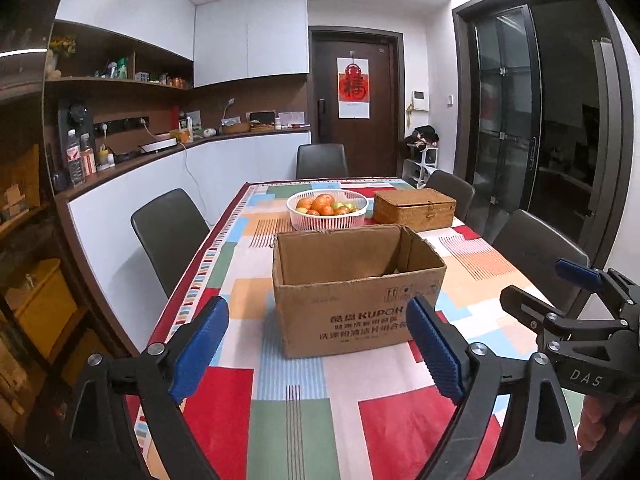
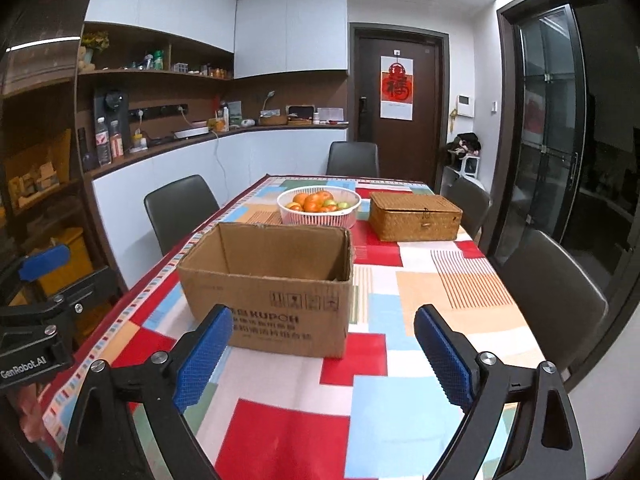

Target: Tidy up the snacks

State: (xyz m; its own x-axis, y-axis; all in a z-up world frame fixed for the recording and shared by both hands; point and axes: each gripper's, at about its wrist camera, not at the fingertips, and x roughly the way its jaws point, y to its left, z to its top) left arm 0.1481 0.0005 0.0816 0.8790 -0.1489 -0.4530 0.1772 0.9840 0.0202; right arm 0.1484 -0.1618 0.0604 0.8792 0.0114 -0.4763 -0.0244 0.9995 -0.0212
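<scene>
Both tools — left [image 1: 318, 346], right [image 2: 323, 354] — gape empty before the cardboard box [image 1: 356, 292].

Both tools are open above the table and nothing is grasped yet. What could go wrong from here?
1. The cardboard box looks light with its flaps open, so a nudge from the left tool or right tool may slide it on the tablecloth.
2. The fruit basket and wicker box sit close behind it, so a pushed box could bump them.

"KUPOH" on cardboard box [image 1: 352, 300]; "GenRobot.AI" on left gripper [image 2: 36, 292].
</scene>
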